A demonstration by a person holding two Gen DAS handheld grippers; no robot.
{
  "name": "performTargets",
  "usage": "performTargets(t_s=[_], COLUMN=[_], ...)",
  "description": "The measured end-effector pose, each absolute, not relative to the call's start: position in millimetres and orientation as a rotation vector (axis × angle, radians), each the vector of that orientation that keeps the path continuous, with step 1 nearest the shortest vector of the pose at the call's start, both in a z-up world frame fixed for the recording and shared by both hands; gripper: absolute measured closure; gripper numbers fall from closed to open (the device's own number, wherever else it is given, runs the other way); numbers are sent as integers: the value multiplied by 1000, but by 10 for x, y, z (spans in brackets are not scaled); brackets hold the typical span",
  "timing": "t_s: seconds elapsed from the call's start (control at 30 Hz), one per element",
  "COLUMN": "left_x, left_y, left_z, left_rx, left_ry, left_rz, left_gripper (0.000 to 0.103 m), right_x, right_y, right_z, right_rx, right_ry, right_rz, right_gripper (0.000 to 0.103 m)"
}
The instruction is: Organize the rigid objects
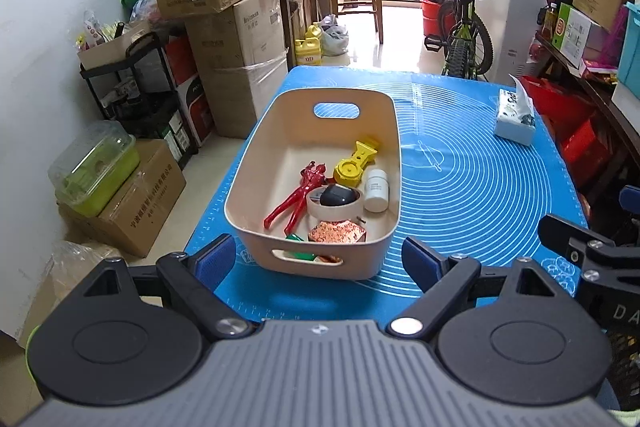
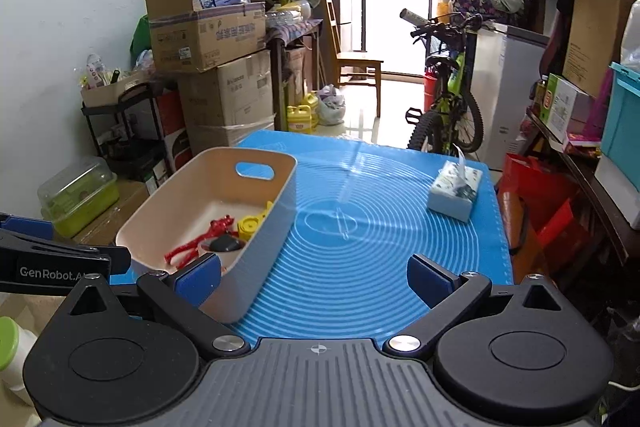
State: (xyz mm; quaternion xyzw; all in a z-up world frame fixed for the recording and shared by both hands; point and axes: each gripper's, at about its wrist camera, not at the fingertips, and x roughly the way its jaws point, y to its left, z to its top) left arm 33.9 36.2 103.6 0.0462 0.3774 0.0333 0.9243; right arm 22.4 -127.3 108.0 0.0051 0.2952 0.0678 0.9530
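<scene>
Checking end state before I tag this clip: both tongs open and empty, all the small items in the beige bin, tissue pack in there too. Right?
Not quite. The tissue pack is not in the beige bin; it lies on the blue mat, apart from the bin, as the right wrist view shows. The rest holds: left tongs and right tongs are open and empty.

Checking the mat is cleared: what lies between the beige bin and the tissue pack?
Nothing: in the right wrist view, only bare blue mat runs from the bin to the tissue pack.

Black claws — blue pads, silver screws, ribbed grey housing
</scene>
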Motion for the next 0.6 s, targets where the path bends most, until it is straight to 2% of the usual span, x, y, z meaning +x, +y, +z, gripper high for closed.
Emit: performTargets(t_s=[0.6], left_x=[89], left_y=[321], left_z=[582], left_rx=[73], left_ry=[746], left_rz=[39], left_gripper=[13], right_x=[-107], right_y=[-1384], right_z=[563], right_rx=[39], right_ry=[615], right_rz=[99], right_gripper=[4])
